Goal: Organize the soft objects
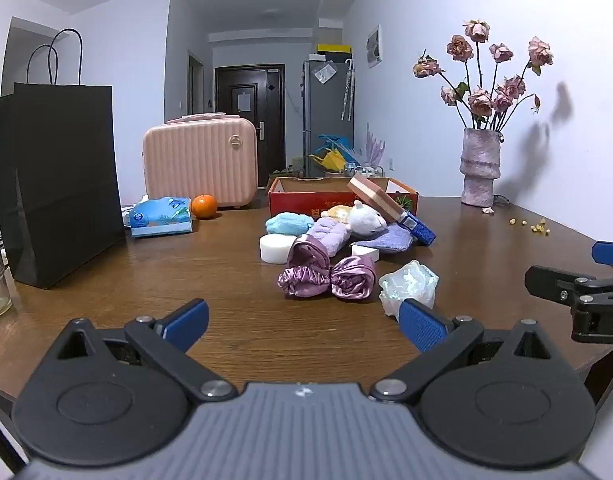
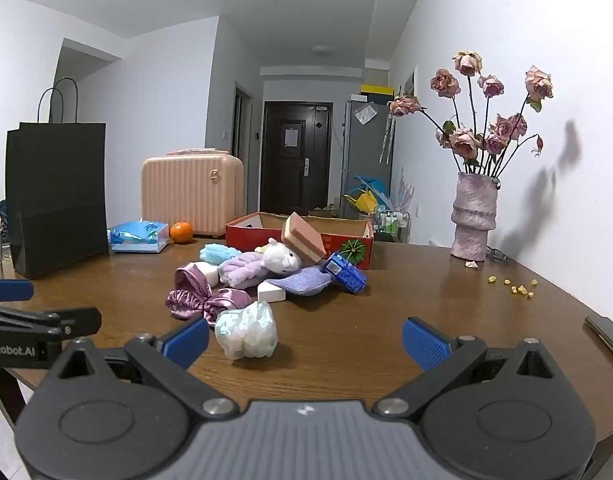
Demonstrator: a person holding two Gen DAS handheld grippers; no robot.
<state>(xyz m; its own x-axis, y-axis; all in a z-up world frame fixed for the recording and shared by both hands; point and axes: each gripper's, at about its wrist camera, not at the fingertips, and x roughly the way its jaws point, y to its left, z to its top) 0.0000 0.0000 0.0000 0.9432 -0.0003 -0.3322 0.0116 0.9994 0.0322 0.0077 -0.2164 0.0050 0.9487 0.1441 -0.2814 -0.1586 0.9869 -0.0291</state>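
Note:
A heap of soft things lies mid-table before a red cardboard box [image 1: 290, 202] [image 2: 242, 234]: a white plush toy [image 1: 366, 220] [image 2: 280, 260], a purple satin scrunchie [image 1: 326, 276] [image 2: 198, 300], a lilac towel [image 1: 326, 236] [image 2: 242, 266], a blue puff [image 1: 288, 225] [image 2: 218, 253], white sponges [image 1: 276, 247] [image 2: 271, 292], a purple cloth [image 1: 386, 240] [image 2: 302, 282], a pink sponge block [image 1: 374, 196] [image 2: 304, 242]. A crumpled clear-white wrap [image 1: 408, 282] [image 2: 246, 334] lies nearest. My left gripper [image 1: 302, 326] and right gripper [image 2: 306, 340] stand open near the front edge, nothing between their fingers.
A black paper bag [image 1: 58, 184] [image 2: 56, 196], a pink case [image 1: 200, 160] [image 2: 192, 194], a tissue pack [image 1: 160, 216] [image 2: 138, 237] and an orange [image 1: 204, 206] [image 2: 181, 232] stand at the left. A vase of dried roses [image 1: 480, 168] [image 2: 472, 216] is at the right. A phone [image 2: 608, 338] lies far right.

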